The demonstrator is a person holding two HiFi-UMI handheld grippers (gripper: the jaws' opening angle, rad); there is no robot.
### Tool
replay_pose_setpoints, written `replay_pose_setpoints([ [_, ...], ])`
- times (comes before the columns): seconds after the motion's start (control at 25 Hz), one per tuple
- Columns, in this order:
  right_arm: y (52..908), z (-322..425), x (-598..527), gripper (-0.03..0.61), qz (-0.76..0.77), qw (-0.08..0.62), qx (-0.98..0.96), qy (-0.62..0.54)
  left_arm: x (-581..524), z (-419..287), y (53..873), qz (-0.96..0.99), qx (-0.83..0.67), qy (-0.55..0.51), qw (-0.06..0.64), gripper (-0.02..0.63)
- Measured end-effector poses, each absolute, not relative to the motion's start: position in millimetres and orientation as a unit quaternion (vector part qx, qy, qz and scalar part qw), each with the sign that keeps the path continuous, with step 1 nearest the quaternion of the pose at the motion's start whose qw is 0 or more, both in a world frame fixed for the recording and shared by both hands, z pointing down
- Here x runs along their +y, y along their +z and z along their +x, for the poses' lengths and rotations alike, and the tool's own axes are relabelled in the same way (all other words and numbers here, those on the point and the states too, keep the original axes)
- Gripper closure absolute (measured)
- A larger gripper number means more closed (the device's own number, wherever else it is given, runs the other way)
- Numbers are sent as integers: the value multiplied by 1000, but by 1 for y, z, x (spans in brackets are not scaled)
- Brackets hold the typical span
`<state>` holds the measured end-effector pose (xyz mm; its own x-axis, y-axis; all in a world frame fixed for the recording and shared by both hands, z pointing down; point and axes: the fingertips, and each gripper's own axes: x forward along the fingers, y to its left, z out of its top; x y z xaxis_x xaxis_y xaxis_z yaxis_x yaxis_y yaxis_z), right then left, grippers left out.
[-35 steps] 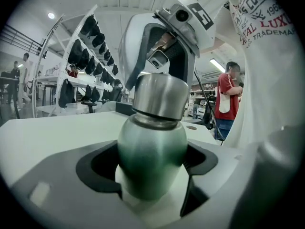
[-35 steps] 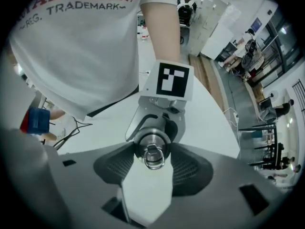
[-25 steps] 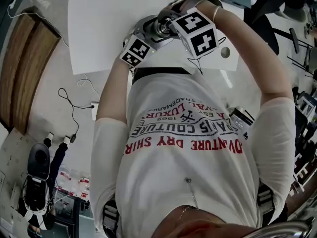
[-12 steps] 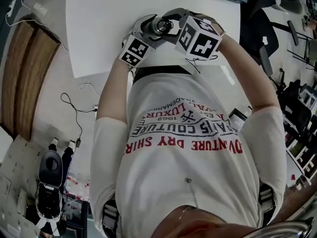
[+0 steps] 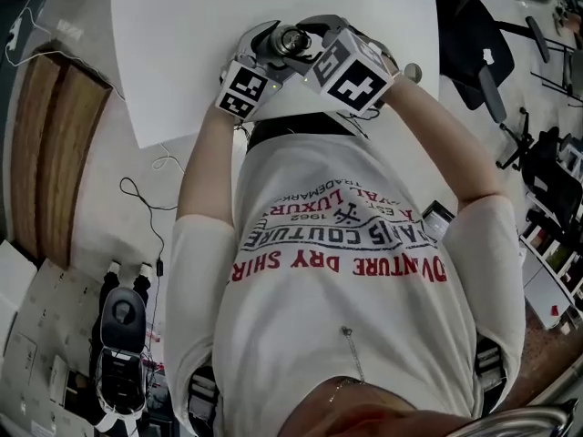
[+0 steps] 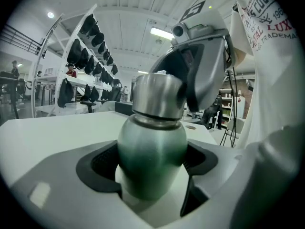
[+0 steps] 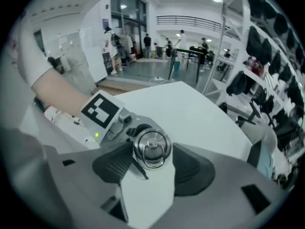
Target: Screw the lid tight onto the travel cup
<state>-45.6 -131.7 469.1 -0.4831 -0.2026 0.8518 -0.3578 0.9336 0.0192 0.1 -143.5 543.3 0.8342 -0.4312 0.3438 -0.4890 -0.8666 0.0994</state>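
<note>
The travel cup [image 6: 151, 151] has a green-tinted steel body and a steel lid [image 6: 158, 95]. In the left gripper view its body sits between the dark pads of my left gripper [image 6: 152, 163], which is shut on it. My right gripper [image 7: 152, 151] comes down on the cup from above, shut on the lid [image 7: 151, 148], whose top carries a small ring. In the head view the cup [image 5: 290, 40] is held over the near edge of the white table [image 5: 200, 25], the left gripper [image 5: 266, 55] on its left and the right gripper [image 5: 310, 44] on its right.
A small round object [image 5: 413, 71] lies on the table at the right. A black chair [image 5: 483, 53] stands past the table's right side. Cables [image 5: 146, 198] run over the floor at the left, beside a wooden bench [image 5: 46, 153].
The right gripper's marker cube has rolled round over the lid. Both hands with the cup sit slightly further left and higher in the head view.
</note>
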Motion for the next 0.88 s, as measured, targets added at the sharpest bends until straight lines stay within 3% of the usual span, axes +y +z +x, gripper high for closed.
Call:
replay_pose_setpoints([
  [0.16, 464, -39, -132, 291, 80, 496, -863, -49, -142, 2, 544, 953, -242, 157, 92, 219],
  [0.44, 475, -30, -124, 288, -154, 569, -772, -236, -145, 4, 545, 953, -239, 159, 94, 218],
  [0.72, 482, -43, -111, 306, -278, 547, -706, -354, -141, 0, 545, 953, -239, 159, 97, 218],
  [0.88, 483, -46, -109, 324, -269, 554, -720, -320, -139, 0, 544, 953, -239, 159, 95, 219],
])
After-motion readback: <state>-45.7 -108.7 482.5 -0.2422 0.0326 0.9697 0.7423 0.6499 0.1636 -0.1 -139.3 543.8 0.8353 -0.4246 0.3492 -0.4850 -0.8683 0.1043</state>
